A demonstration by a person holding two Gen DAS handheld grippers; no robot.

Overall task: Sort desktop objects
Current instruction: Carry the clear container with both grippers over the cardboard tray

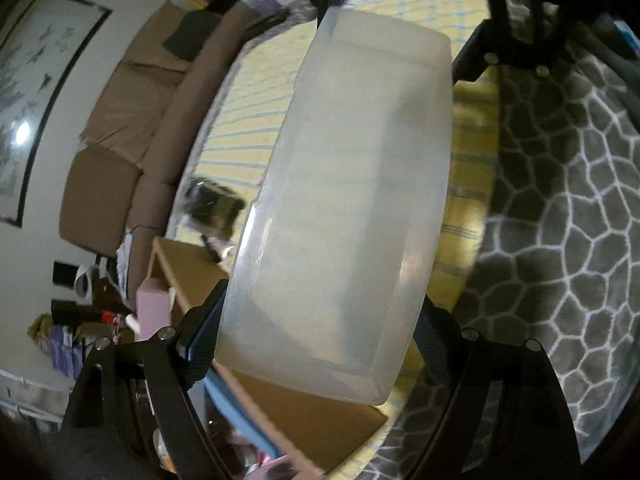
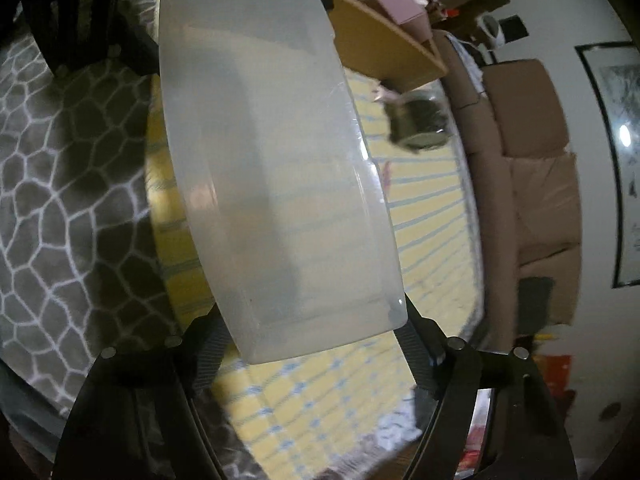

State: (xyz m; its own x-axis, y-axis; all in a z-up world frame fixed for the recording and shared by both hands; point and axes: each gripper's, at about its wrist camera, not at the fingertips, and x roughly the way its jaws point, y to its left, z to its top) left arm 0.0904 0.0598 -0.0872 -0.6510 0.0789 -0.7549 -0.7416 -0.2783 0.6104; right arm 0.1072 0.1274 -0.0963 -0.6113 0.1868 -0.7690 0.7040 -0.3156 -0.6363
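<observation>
A large translucent plastic box [image 1: 352,200] [image 2: 272,168] hangs tilted above the table with nothing visible inside it. My left gripper [image 1: 316,336] holds one short end of it, a black finger [image 1: 200,332] pressed against each side wall. My right gripper [image 2: 316,344] clamps the opposite end in the same way, its fingers [image 2: 420,352] against the walls. Each gripper also shows at the top of the other's view, the right gripper [image 1: 400,28] and the left gripper [image 2: 228,12].
Below lies a yellow checked cloth [image 1: 248,120] [image 2: 424,220] on a glass table. A small dark object [image 1: 212,204] [image 2: 416,124] rests on it beside a cardboard box [image 1: 188,272] [image 2: 384,52] and a pink box [image 1: 152,312]. A brown sofa [image 2: 528,160] and grey patterned rug [image 1: 560,200] flank the table.
</observation>
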